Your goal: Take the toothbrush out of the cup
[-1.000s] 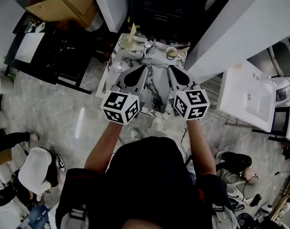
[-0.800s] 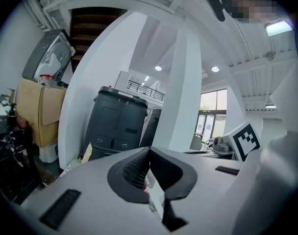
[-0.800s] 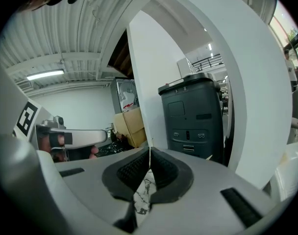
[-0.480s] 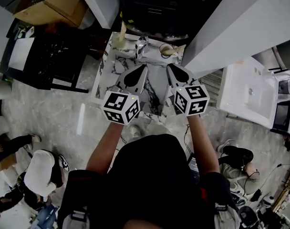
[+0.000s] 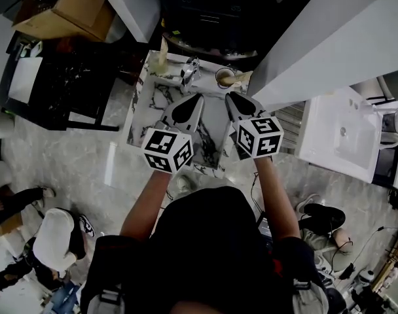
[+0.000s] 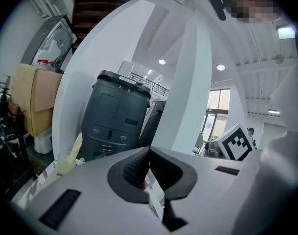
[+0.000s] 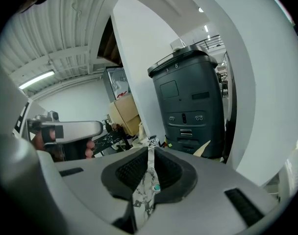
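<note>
Cup (image 5: 161,63) untouched; left tongs (image 5: 198,98) and right tongs (image 5: 230,97) closed, empty.

Left gripper (image 6: 149,151), seen along its own jaws: the two dark pads meet at the tips with nothing between them, and a sliver of marbled surface shows through the slit below. Behind stands a dark cabinet (image 6: 117,116) framed by a white arch (image 6: 85,58). At far left, a cardboard box (image 6: 34,102); below it, near the gripper's edge, a yellowish container (image 6: 66,161). At right, a marker cube (image 6: 235,142) before a bright window (image 6: 218,112). Ceiling lights (image 6: 161,61) glow above.
</note>
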The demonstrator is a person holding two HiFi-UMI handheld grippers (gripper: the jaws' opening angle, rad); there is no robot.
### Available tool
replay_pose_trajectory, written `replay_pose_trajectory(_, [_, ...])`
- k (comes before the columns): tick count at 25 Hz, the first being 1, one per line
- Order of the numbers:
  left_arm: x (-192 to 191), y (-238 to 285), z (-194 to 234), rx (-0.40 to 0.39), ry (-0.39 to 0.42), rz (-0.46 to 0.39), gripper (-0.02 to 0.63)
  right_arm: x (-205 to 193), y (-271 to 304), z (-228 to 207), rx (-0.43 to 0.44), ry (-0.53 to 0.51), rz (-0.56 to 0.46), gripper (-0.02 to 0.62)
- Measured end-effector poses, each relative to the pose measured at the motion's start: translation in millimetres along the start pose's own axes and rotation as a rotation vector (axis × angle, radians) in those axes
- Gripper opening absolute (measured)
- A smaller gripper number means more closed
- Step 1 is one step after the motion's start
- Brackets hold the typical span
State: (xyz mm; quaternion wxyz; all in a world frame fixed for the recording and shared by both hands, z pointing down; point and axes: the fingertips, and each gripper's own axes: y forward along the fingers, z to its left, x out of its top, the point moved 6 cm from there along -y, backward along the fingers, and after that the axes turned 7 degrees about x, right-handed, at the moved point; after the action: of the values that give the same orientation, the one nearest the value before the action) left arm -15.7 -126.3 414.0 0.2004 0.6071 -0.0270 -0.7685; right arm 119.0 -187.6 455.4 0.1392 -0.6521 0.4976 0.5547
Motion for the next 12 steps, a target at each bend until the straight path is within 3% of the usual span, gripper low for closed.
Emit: replay_pose_trajectory(12, [-10.1,29.3,3.2,0.007,-0.014,0.032,0.009,-4.9,16.1,-28.8,-0.010,0.018,0.025,0.043])
